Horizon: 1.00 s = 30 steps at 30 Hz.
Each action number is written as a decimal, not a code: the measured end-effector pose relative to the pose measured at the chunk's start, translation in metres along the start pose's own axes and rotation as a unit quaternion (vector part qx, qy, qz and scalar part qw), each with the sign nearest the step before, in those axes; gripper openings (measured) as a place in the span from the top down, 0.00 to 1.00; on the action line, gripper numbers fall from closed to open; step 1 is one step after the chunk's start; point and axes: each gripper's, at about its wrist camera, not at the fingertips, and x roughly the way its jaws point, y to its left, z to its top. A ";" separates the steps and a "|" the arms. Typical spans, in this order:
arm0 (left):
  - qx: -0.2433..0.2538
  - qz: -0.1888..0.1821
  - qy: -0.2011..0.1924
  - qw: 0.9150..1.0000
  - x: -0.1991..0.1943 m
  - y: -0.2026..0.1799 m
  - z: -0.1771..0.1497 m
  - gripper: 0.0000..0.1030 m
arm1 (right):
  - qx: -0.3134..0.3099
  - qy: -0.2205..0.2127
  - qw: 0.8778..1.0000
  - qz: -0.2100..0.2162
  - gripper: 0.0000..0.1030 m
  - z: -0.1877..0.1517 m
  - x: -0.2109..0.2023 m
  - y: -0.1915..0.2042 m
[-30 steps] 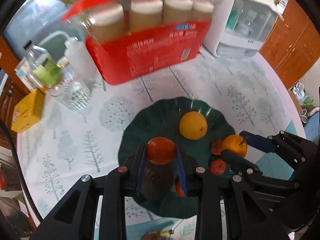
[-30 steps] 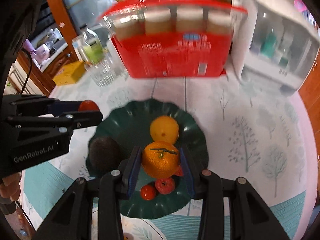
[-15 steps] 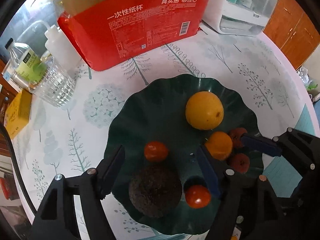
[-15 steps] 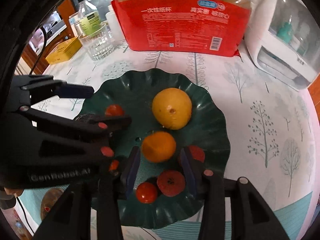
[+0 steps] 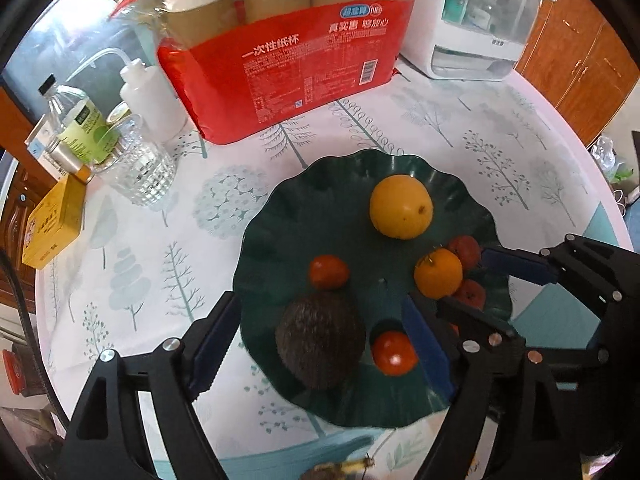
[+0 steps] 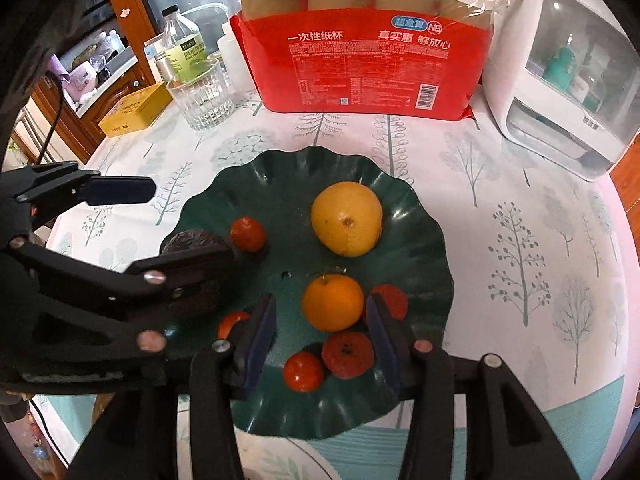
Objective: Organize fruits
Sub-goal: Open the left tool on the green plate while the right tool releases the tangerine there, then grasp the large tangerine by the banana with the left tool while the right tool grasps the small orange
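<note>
A dark green wavy plate holds a big yellow fruit, a mandarin, an avocado and several small red fruits. My left gripper hangs over the plate's near left side with its jaws opening wide. The avocado and a red tomato lie between its fingers, untouched, and another small tomato rests just beyond. My right gripper stands open around the mandarin, which rests on the plate with a gap to each pad.
Behind the plate stand a red pack of paper cups, a glass tumbler, bottles and a yellow box. A white appliance stands at the back right. The round table's edge curves along the right.
The left gripper let go of the small red tomato, now on the plate by the avocado, and spread wide. The right gripper lowered the mandarin onto the plate and loosened off it.
</note>
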 end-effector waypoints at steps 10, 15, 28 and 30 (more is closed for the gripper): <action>-0.021 0.003 -0.025 0.999 -0.054 -0.002 -0.019 0.19 | 0.011 -0.019 1.000 -0.001 0.54 -0.014 -0.038 -0.002; -0.025 0.008 -0.043 0.999 -0.090 -0.012 -0.031 0.19 | 0.018 -0.037 0.999 0.005 0.54 -0.021 -0.072 -0.004; -0.056 0.027 -0.069 0.996 -0.161 -0.058 -0.088 0.14 | -0.004 -0.072 0.997 0.018 0.54 -0.060 -0.147 -0.005; -0.060 0.031 -0.066 0.995 -0.162 -0.065 -0.100 0.14 | -0.008 -0.071 0.997 0.023 0.54 -0.069 -0.151 -0.005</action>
